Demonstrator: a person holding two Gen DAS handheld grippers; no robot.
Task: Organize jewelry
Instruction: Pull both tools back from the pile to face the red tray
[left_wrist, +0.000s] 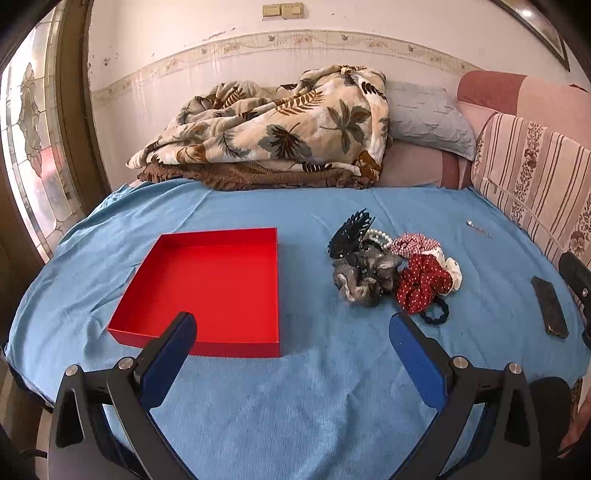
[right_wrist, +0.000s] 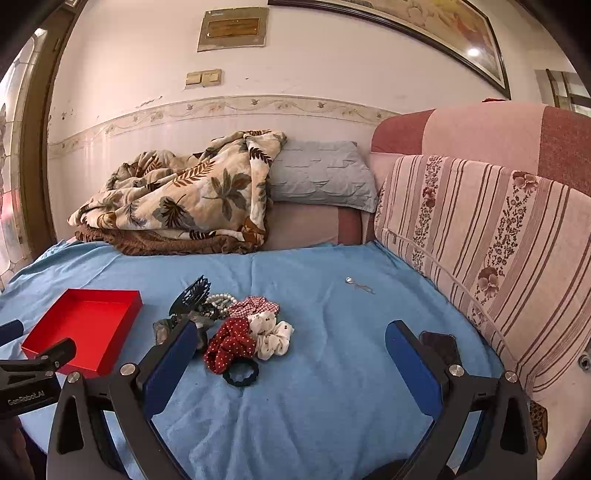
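Note:
An empty red box (left_wrist: 207, 288) (right_wrist: 85, 325) lies on the blue sheet at the left. To its right sits a heap of accessories: a black claw clip (left_wrist: 351, 232) (right_wrist: 192, 293), a pearl bracelet (left_wrist: 380, 236) (right_wrist: 219, 299), a grey scrunchie (left_wrist: 364, 277), a red dotted scrunchie (left_wrist: 424, 282) (right_wrist: 231, 347), a white scrunchie (right_wrist: 273, 336), a checked scrunchie (left_wrist: 415, 242) (right_wrist: 255, 306) and a black hair tie (left_wrist: 436, 314) (right_wrist: 240, 373). A small silver piece (left_wrist: 476, 227) (right_wrist: 356, 284) lies apart, farther back. My left gripper (left_wrist: 291, 325) is open, near the box's front edge. My right gripper (right_wrist: 291, 336) is open, just before the heap.
A phone (left_wrist: 550, 312) (right_wrist: 441, 347) rests on the blue sheet (left_wrist: 295, 406) at the right. A leaf-print blanket (left_wrist: 273, 125) and a grey pillow (left_wrist: 424, 118) lie at the back. A striped cushion (right_wrist: 480, 240) lines the right side. The left gripper's body (right_wrist: 33, 373) shows at the right wrist view's left edge.

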